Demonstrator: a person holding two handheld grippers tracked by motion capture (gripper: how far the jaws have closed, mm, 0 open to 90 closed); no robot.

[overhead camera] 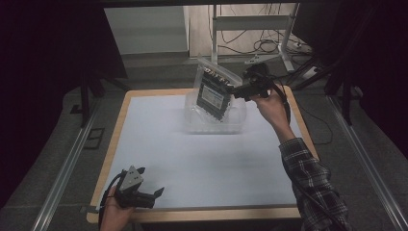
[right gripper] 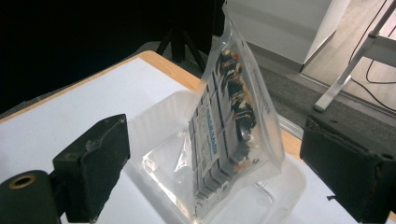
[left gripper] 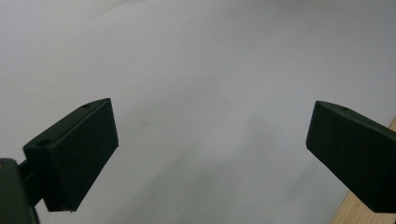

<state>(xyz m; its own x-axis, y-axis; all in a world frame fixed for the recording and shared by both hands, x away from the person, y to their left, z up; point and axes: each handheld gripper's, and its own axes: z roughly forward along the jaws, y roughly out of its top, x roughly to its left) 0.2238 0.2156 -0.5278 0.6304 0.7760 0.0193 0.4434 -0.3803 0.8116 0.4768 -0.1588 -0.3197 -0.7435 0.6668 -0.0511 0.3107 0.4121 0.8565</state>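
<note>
Jaws spread wide and holding nothing, the right gripper faces a clear plastic bag of dark boxed parts standing tilted in a translucent tub at the table's one o'clock. The bagged pack seems delivered; only withdrawal remains. At seven o'clock, the left gripper idles open over smooth white tabletop.

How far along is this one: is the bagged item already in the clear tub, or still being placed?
Done, it seems: the clear bag of dark parts stands tilted inside the clear tub on the table. In hand: nothing; the right gripper is open, its jaws either side of the bag without touching. The left gripper is open over bare table. Left: drawing the right gripper away.
</note>
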